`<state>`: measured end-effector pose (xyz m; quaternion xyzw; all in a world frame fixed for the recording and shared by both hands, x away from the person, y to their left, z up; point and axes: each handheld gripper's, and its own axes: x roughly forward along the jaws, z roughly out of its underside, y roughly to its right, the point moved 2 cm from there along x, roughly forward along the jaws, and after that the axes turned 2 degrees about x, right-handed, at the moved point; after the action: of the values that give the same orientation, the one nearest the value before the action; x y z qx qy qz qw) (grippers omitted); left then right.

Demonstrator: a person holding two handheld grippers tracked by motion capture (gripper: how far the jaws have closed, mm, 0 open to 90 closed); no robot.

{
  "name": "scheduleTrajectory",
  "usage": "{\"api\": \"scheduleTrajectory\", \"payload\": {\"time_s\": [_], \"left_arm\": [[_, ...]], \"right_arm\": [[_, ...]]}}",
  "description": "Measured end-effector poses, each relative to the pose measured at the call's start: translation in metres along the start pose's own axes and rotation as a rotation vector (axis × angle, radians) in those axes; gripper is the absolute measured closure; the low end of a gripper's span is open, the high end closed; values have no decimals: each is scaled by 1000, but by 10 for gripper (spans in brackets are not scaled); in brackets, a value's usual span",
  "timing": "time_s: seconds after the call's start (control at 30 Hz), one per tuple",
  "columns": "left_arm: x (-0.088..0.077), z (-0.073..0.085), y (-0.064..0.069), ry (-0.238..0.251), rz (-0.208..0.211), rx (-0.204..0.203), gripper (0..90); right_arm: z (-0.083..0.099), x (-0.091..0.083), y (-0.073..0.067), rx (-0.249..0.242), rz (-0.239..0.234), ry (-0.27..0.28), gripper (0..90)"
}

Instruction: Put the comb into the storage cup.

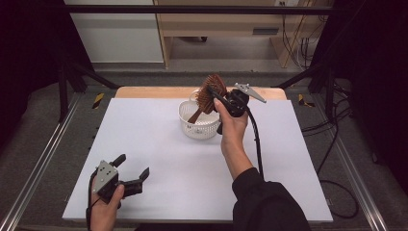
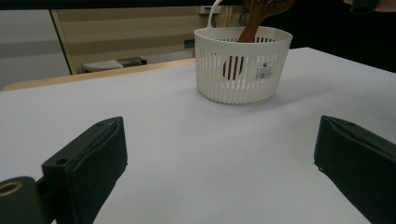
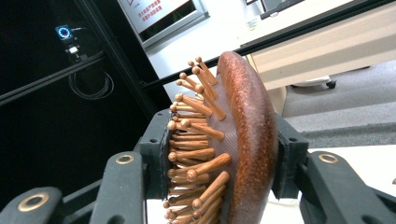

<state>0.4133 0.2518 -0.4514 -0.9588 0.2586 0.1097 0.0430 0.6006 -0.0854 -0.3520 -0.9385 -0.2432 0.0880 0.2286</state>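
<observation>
A brown wooden hairbrush (image 1: 211,89) with pin bristles is held head-up over a white slatted basket (image 1: 192,127) at the far middle of the table. My right gripper (image 1: 215,95) is shut on the brush head; its handle slants down inside the basket. The right gripper view shows the head (image 3: 245,135) clamped between both pads, bristles facing left. My left gripper (image 1: 132,165) rests open near the table's front left corner with nothing in its jaws. The left gripper view looks across to the basket (image 2: 243,70), with the brush handle (image 2: 250,30) dipping into it.
A white sheet covers the table (image 1: 168,159), with a strip of wood showing along its far edge (image 1: 144,91). Black frame bars stand at both far corners. Cables lie on the floor to the right (image 1: 337,144). A wooden desk stands behind.
</observation>
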Motion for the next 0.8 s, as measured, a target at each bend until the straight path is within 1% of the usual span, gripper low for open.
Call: {"api": "scheduleTrajectory", "payload": {"time_s": [0.47, 0.8], "left_arm": [[0, 0, 0, -1, 2, -1, 27], [0, 0, 0, -1, 5, 1, 27]], "right_arm": [[7, 2, 4, 23, 4, -4, 505], [11, 4, 4, 31, -1, -3, 504]]}}
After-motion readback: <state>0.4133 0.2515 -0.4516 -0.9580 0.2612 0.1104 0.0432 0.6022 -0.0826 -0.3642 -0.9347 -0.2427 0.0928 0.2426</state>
